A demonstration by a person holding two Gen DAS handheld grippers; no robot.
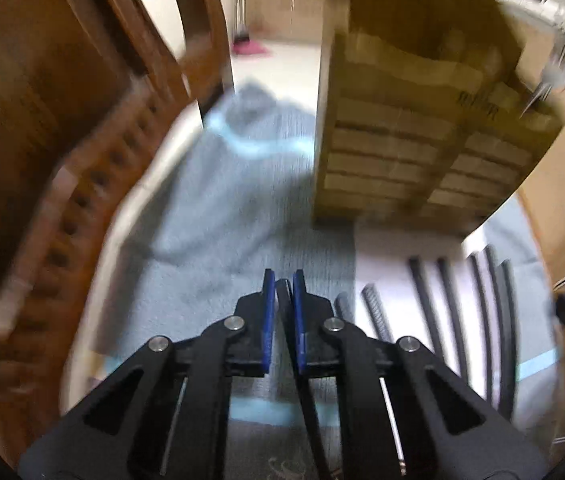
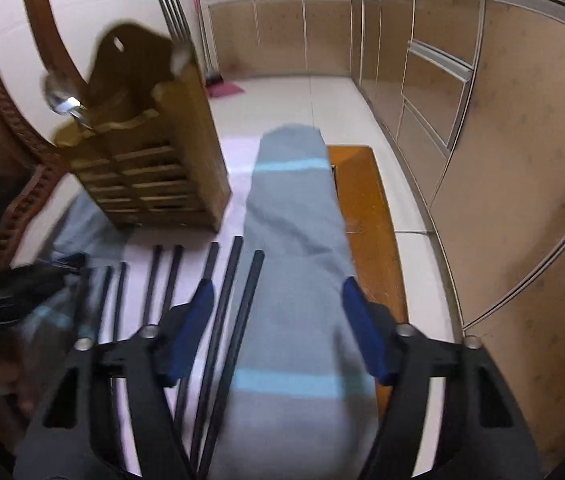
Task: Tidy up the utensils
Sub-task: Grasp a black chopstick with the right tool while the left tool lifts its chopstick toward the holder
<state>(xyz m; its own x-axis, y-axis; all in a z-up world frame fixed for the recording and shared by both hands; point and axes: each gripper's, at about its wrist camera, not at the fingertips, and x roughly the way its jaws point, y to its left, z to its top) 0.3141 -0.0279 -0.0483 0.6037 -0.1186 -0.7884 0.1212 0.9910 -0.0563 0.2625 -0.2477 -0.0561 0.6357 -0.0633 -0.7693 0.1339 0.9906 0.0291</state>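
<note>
Left tool [image 1: 283, 280] clenched on a black chopstick [image 1: 282, 292] at lower centre; right tool [image 2: 274, 292] released above black chopsticks [image 2: 218, 300] and towel [image 2: 294, 260].

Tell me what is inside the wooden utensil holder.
A fork and a spoon stick out of the wooden utensil holder. Their handles, and anything lower inside, are hidden by its walls.

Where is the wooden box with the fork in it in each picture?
Left wrist view: the wooden utensil holder stands upper right, on the table.
Right wrist view: the same holder stands upper left.
Shared landmark: the row of black chopsticks lying in front of it.
</note>
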